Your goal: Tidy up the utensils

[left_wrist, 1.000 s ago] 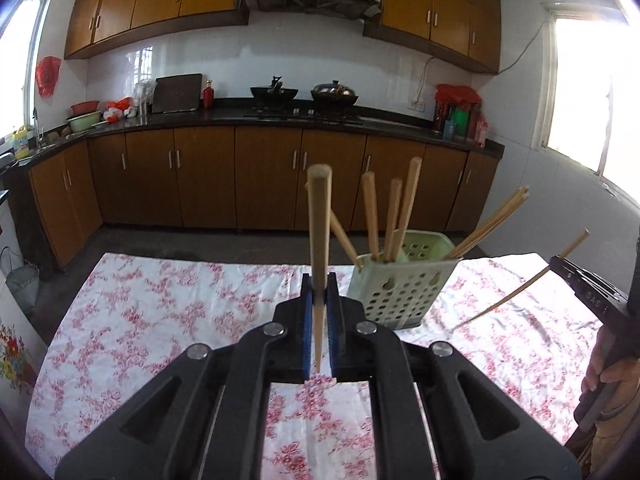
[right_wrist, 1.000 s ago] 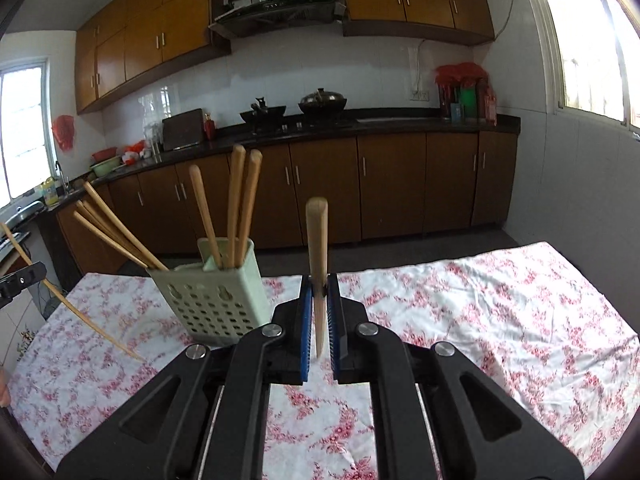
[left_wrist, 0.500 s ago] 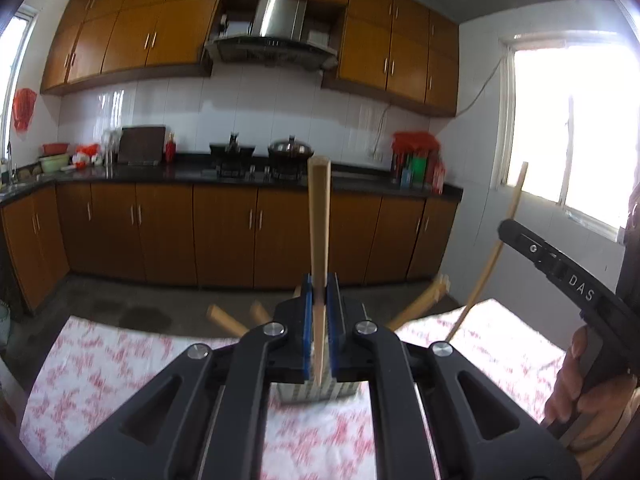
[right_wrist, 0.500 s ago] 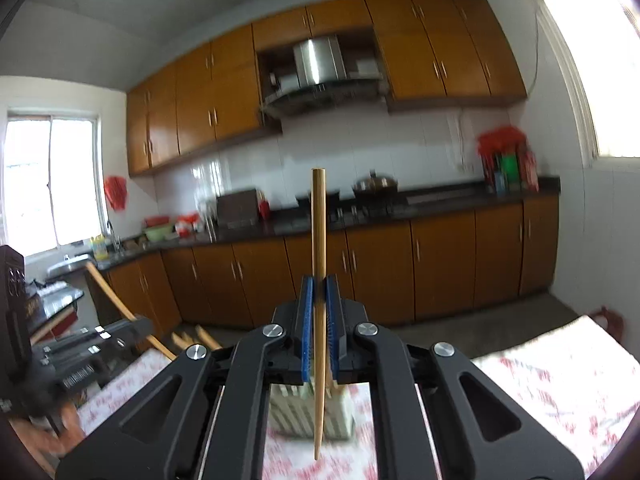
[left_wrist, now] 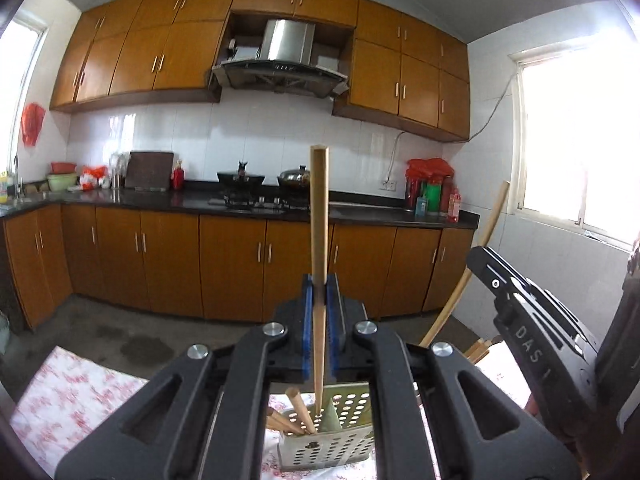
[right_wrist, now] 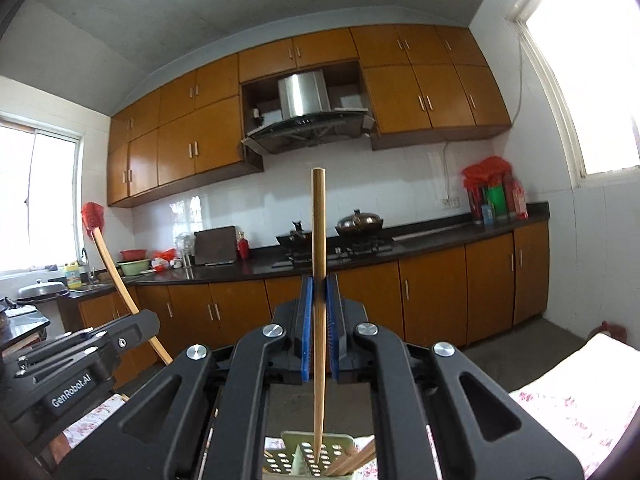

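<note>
Orange kitchen cabinets [left_wrist: 168, 264] behind; both fingers clamp upright wooden chopsticks [left_wrist: 319, 248] [right_wrist: 319, 264], tips below them over the perforated pale-green holder [left_wrist: 340, 436], slanted chopsticks [left_wrist: 298, 410] crowding inside.

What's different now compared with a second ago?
Both grippers have swung up and over the perforated holder. The left gripper and right gripper now point their chopsticks tip-down into it. Both still grip; holder and tablecloth stayed put.
</note>
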